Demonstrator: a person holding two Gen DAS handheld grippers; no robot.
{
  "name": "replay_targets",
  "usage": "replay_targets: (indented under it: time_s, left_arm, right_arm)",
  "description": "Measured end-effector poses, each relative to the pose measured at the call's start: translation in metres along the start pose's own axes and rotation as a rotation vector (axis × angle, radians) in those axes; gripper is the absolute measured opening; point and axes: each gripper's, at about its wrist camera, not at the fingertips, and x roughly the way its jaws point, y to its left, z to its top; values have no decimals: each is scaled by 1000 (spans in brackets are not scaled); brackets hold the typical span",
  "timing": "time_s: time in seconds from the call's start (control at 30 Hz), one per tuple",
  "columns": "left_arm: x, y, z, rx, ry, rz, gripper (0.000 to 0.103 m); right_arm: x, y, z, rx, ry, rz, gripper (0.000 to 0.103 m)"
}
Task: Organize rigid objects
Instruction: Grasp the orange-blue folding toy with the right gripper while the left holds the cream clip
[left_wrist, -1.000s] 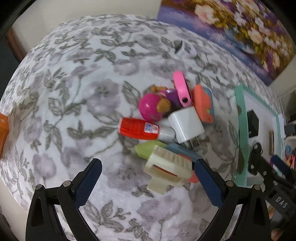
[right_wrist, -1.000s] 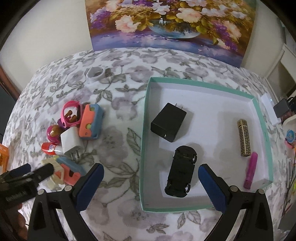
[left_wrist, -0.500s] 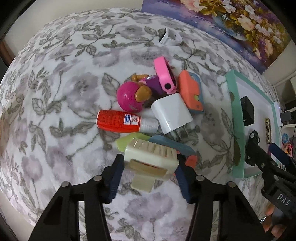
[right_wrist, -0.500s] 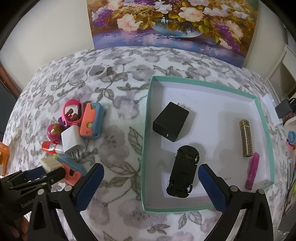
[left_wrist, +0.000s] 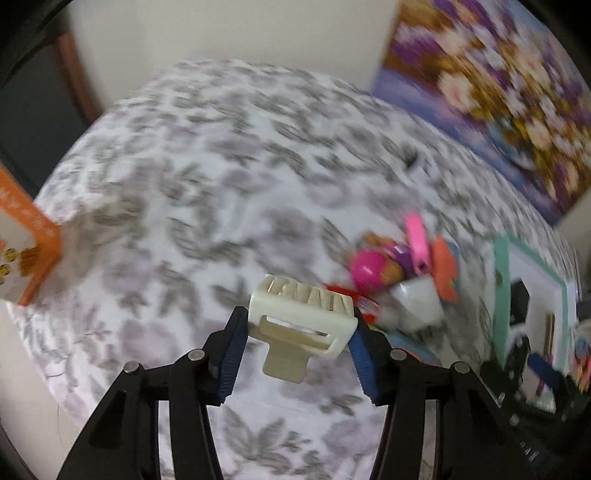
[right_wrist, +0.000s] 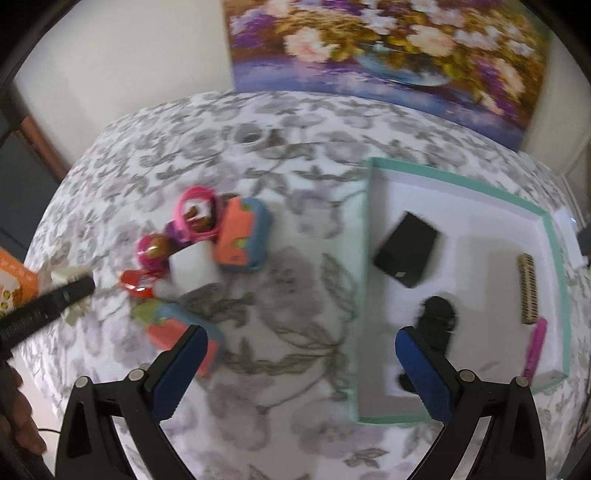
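Cream plastic, ribbed along its top and squarish with a flat tab below, the clip (left_wrist: 301, 321) sits clamped between the blue ridged fingers (left_wrist: 231, 354) of the left gripper (left_wrist: 297, 352), lifted clear of the floral cloth (left_wrist: 192, 192) (a grey leaf print over what looks like a worktop). Beside it, toward the tray, lies the blurred pile: a pink ball (left_wrist: 369, 267), a white cube charger (right_wrist: 194, 267), an orange-and-blue block (right_wrist: 242, 240). The right gripper (right_wrist: 299, 363) hangs wide open and empty over the tray's near left corner. Inside the teal-rimmed tray (right_wrist: 458, 175) rest a black adapter (right_wrist: 406, 254), a dark toy car (right_wrist: 437, 317), a studded gold bar (right_wrist: 527, 288) and a pink stick (right_wrist: 535, 349).
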Motion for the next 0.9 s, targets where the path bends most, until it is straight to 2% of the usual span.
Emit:
replay_targets:
  time_s: [0.17, 0.5, 0.9]
  left_arm:
    - [-6, 21, 5, -43, -28, 37, 55]
    - [-5, 36, 8, -84, -22, 32, 55]
    - [14, 41, 5, -87, 28, 45, 55]
  right_arm:
    - [9, 29, -2, -58, 24, 52, 103]
    - [38, 67, -14, -148, 80, 74, 102]
    - [67, 97, -19, -204, 113, 78, 90]
